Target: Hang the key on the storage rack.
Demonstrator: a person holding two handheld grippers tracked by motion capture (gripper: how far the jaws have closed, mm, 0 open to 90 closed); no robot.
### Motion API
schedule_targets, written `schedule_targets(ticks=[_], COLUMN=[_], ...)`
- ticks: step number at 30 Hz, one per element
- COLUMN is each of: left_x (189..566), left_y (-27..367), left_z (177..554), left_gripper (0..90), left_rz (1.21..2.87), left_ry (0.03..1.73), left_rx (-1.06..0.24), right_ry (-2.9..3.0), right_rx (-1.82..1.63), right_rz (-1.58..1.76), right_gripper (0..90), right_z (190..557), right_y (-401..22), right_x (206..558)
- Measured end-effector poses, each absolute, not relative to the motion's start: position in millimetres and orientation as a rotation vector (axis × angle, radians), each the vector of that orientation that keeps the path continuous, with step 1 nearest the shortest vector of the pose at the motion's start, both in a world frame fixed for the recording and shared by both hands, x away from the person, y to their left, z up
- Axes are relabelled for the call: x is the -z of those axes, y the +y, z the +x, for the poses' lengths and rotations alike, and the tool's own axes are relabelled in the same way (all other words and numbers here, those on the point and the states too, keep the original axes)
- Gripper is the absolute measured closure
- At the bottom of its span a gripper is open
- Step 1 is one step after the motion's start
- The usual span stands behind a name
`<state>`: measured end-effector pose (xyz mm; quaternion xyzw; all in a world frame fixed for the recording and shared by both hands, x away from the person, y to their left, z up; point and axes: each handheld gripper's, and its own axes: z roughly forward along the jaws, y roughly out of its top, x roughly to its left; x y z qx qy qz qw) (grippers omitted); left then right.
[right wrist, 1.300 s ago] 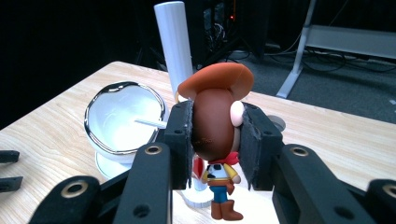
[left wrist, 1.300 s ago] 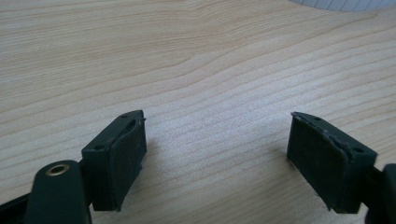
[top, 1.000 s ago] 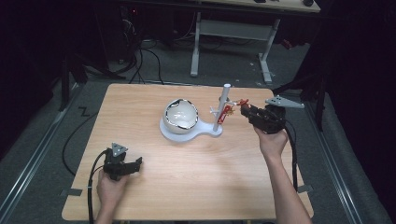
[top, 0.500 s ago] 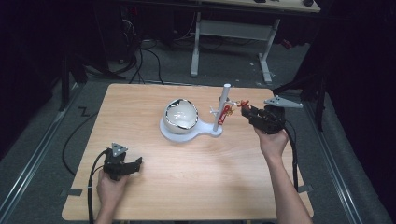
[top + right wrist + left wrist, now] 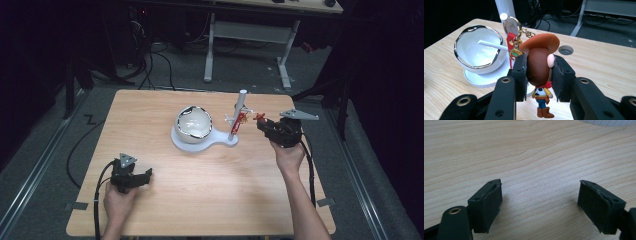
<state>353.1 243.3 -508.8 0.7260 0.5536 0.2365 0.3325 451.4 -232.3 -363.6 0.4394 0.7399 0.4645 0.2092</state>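
Hanging step in hand, by the look of it. Right gripper (image 5: 537, 77), low centre of its own view, clamped on the head of a cowboy keychain (image 5: 539, 65); figure hanging upright between the pads, boots free below, red strap and gold ring (image 5: 512, 25) rising toward the upper left. Ring right up against a peg of the white stand (image 5: 504, 8) at top centre; whether threaded on or just touching cannot be told. White bowl (image 5: 477, 53) with silver rim at left on the same stand's base. In the high view, right gripper (image 5: 264, 126) right of centre, just beside the stand (image 5: 239, 116), keychain (image 5: 242, 119) between them as a red speck.

Left gripper (image 5: 539, 205) released, pads (image 5: 492, 205) wide apart over bare table (image 5: 529, 152), nothing between; in the high view resting at lower left (image 5: 145, 175), well apart from the stand.

Next, probably: ease ring fully over the peg, check that it catches, then loosen the pads off the head. Risk: ring slipping off the tip if let go too early.
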Motion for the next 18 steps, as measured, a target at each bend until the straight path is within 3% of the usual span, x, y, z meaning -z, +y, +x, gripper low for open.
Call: schedule_targets(ticks=[18], left_x=[509], left_y=[243], left_z=[353], left_gripper=[20.1], left_rz=[1.897], left_ry=[1.446], left_rx=[-0.618], right_ry=[2.075], right_rx=[-1.299], right_rz=[1.220], right_gripper=[67.2], right_z=[453], right_y=[-217], right_x=[379])
